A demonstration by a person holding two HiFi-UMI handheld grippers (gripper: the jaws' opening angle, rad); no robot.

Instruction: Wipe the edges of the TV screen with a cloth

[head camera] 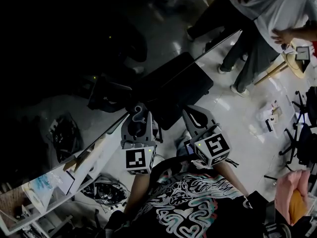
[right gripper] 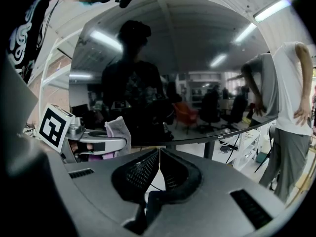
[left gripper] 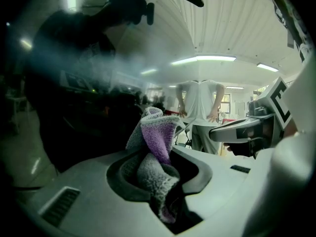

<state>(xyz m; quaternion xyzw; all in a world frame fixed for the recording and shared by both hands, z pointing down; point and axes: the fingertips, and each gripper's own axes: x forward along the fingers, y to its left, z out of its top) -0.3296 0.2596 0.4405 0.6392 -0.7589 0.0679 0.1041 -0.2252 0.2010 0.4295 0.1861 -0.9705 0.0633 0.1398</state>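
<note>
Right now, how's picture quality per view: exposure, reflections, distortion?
Head view: underexposed, upper left almost black, with glare spots on the floor. Left gripper view: milky haze smeared across the upper left and a strong fisheye bend, but the cloth is sharp. Right gripper view: the TV screen acts as a mirror, covered in room reflections, and its lower edge bows from the wide-angle lens.

Seemingly an open-plan office or lab: ceiling strip lights above and beyond the left tool, a wheeled chair well off to its right, and white shelving strung with cables.
</note>
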